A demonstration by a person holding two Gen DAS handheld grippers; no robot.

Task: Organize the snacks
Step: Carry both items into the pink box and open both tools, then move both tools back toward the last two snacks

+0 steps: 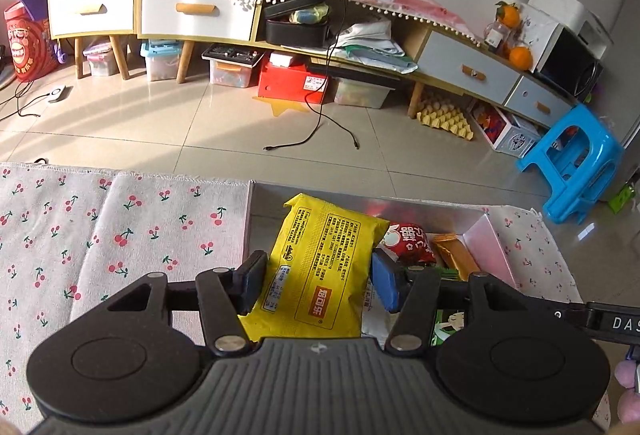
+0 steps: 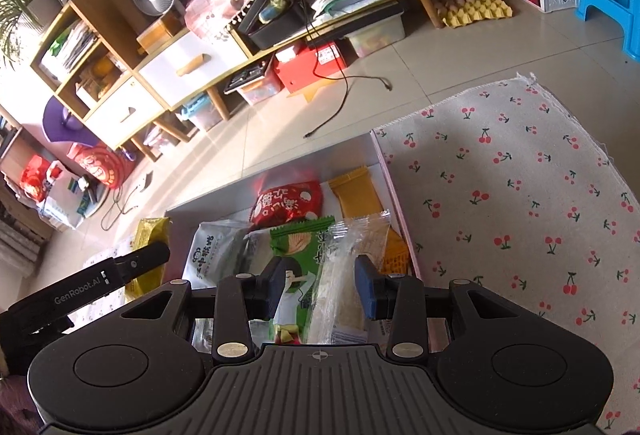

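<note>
A shallow box (image 1: 490, 247) (image 2: 386, 159) sits at the far edge of a cherry-print cloth and holds several snacks. My left gripper (image 1: 320, 279) stands over its left part, jaws against both sides of a yellow snack bag (image 1: 324, 267). A red packet (image 1: 410, 243) (image 2: 288, 201) and an orange packet (image 1: 456, 253) (image 2: 356, 191) lie further back in the box. My right gripper (image 2: 320, 287) is over the box, jaws apart around a green packet (image 2: 302, 255) and a clear-wrapped snack (image 2: 352, 275), not pressing them. A white packet (image 2: 212, 247) lies to the left.
The cherry-print cloth (image 1: 120, 235) (image 2: 520, 195) covers the table on both sides of the box. Beyond the table edge is tiled floor (image 1: 280, 131) with loose cables, a low cabinet (image 1: 460, 59) and a blue stool (image 1: 576, 163). The left gripper's arm (image 2: 100, 279) shows in the right wrist view.
</note>
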